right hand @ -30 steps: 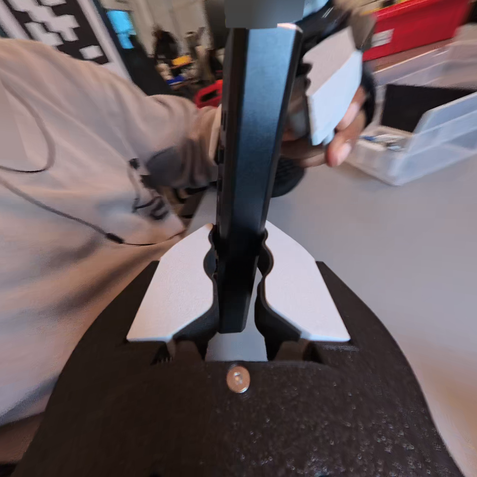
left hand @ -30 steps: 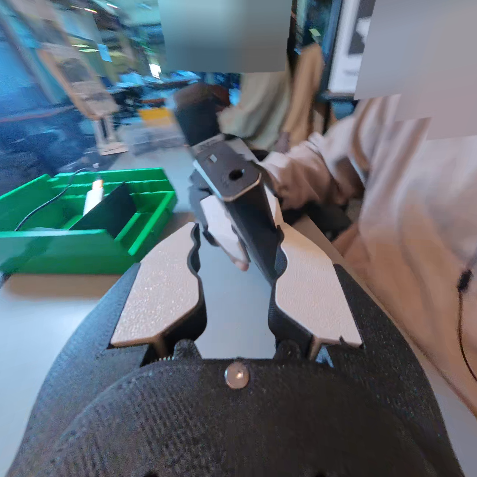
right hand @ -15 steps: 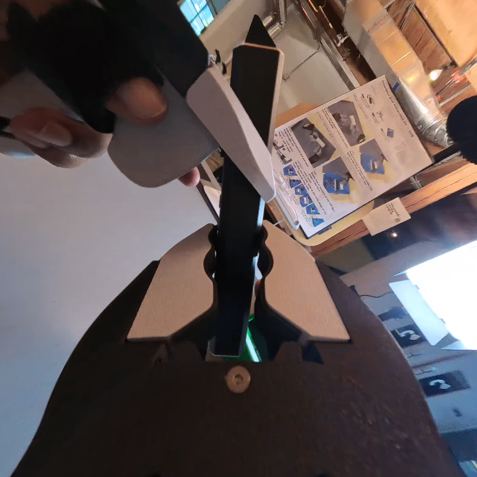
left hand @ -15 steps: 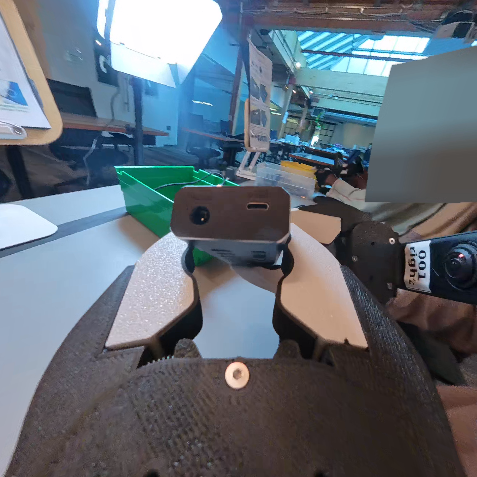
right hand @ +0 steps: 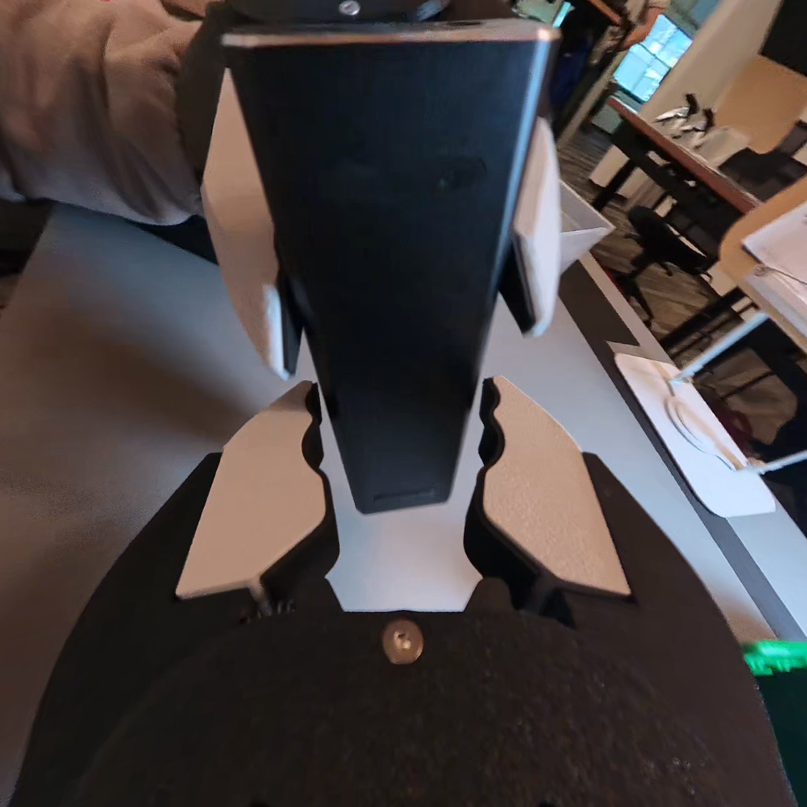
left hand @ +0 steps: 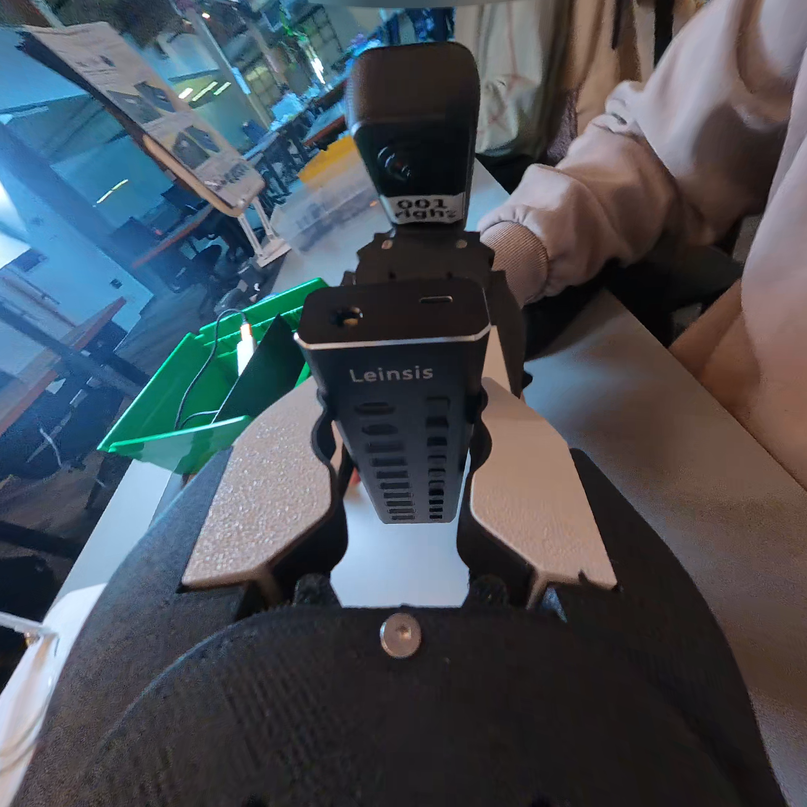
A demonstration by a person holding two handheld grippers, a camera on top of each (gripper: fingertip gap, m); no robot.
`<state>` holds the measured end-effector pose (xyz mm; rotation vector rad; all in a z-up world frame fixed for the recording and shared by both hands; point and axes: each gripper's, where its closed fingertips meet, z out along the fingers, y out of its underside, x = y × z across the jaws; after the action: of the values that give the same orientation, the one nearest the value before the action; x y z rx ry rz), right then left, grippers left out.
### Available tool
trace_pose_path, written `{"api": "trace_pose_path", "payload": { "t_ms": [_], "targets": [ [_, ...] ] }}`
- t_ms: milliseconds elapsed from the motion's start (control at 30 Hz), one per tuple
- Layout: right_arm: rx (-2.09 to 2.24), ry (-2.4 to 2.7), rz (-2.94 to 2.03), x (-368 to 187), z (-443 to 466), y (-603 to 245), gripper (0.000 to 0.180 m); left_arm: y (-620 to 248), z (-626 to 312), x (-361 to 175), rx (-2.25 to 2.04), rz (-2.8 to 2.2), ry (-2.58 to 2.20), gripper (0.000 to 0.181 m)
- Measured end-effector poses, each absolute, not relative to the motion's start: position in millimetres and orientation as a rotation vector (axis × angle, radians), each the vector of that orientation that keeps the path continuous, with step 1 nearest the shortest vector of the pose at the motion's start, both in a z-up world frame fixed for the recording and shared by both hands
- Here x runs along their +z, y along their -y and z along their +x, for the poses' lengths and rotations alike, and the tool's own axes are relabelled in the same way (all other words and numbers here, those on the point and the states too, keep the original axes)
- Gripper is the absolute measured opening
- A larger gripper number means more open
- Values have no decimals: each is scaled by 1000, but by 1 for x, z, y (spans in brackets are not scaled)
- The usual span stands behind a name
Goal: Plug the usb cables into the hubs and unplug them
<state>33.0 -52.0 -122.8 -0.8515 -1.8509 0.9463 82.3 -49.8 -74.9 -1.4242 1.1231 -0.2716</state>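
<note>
Left gripper (left hand: 399, 399) clamps the black hub (left hand: 395, 410) by its sides, above the grey table (left hand: 646, 419). Right gripper (right hand: 401, 388) stands spread, the hub's near end between its fingers, apart from both. Farther left sits a green bin (left hand: 170, 445).

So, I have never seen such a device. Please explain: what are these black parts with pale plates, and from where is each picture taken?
A person holds two hand grippers; each carries a camera looking along its fingers. The left wrist view shows the left gripper clamping a black hub by its sides, above the grey table. Behind is a green bin with a thin cable. The right wrist view faces it: the right gripper is open around the hub's other end.
</note>
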Motion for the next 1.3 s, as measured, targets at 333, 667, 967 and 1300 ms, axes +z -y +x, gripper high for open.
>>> {"api": "trace_pose_path", "payload": {
  "t_ms": [333,667,967,1300],
  "targets": [
    [950,1813,-742,-129,29,71,67,51,112,-86,-196,-1450,-1224,61],
    [1205,1766,-744,-110,35,87,81,63,109,-71,-322,-1349,-1183,62],
    [1119,1775,-668,-108,39,91,74,69,125,-68,-384,-1303,-1200,62],
    [1200,1777,-770,-116,39,83,72,58,111,-67,-280,-1332,-1082,64]
  ]
}}
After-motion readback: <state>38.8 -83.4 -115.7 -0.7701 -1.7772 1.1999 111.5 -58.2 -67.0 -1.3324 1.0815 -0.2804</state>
